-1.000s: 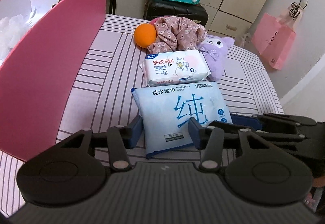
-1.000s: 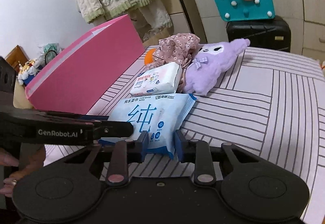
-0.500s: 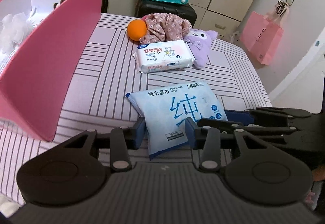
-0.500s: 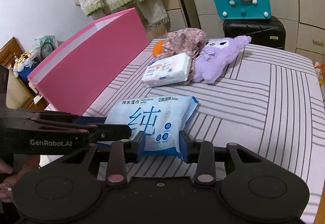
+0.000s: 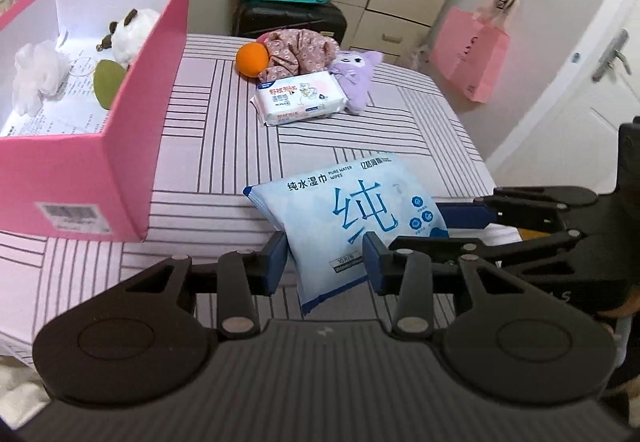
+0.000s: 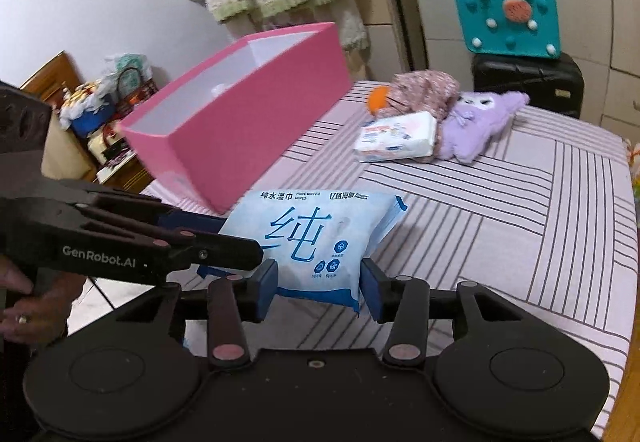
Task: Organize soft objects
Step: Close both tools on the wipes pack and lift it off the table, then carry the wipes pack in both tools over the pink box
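Above the striped pink-and-white bed cover point(image 5: 224, 129), a pale blue soft pack of wet wipes with a large blue character printed on it point(image 5: 352, 213) was held up between two sets of tongs. The left tongs point(image 5: 325, 262) were closing, and their blue pads were pressed against the pack's near end. The right tongs point(image 6: 319, 292) were opening, with the same pack between their pads; it could not be told from the pictures whether those pads were touching it. A person's hand point(image 6: 24, 306) was seen gripping the handle of the left tongs. To the left stood an open pink cardboard box point(image 5: 132, 145), in which a white fluffy toy point(image 5: 132, 29) and a green rounded object point(image 5: 108, 81) lay. Farther back on the bed, a small white pack of wipes point(image 5: 298, 101), an orange ball point(image 5: 252, 59), a bunched floral cloth point(image 5: 300, 49) and a purple plush toy point(image 5: 356, 77) were clustered together.
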`<state>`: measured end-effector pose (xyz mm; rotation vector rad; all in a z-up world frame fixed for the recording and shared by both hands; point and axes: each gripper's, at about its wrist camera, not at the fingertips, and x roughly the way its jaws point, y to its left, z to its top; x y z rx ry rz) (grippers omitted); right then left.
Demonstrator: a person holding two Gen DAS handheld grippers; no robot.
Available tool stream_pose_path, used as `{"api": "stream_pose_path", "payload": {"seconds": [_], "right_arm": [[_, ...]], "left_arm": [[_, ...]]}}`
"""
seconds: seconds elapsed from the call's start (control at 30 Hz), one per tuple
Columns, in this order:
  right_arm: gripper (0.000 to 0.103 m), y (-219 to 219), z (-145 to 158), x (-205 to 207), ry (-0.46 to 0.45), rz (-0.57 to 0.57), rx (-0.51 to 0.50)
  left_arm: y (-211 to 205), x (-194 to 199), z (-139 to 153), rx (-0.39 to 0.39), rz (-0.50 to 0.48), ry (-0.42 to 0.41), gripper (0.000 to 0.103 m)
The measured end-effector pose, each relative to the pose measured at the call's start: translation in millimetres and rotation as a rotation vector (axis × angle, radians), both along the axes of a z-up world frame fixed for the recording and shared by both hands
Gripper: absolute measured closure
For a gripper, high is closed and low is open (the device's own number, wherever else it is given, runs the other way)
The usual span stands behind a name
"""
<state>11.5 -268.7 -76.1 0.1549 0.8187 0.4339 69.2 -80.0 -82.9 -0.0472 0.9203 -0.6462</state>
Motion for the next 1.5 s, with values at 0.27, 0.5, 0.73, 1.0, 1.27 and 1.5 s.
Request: {"api": "stream_pose_path", "payload": {"seconds": [0.27, 0.5, 0.73, 1.0, 1.27, 1.5], "right_arm": [[0.051, 25.5, 20.9, -27.7, -0.016, 0.047, -0.051], [0.063, 49.2, 42.6, -38.6, -0.029, 0.090, -0.070], [0.066, 72.5, 75.5, -37.9, -0.119, 0.150, -0.086], [0.066, 98.6, 97.5, -13.0, -0.188, 0.209, -0.096], [0.066, 120.5, 105.2, 41.1, -0.205, 0.260, -0.104], [0.066, 138.5, 102.6, 118.9, -0.237, 0.278, -0.114]], "left_arm": [[24.7, -24.4, 15.1, 0.006, -0.049, 0.012, 0.064], [49.2, -43.6, 39.9, 0.049, -0.050, -0.031, 0.064], [77.9, -51.9, 67.8, 0.043, -0.009, -0.122, 0.063], [108.2, -38.6, 89.9, 0.001, 0.067, -0.223, 0.064], [126.9, 11.6, 96.6, -0.001, 0.143, -0.237, 0.064], [139.0, 84.6, 96.3, 0.002, 0.230, -0.239, 0.064]]}}
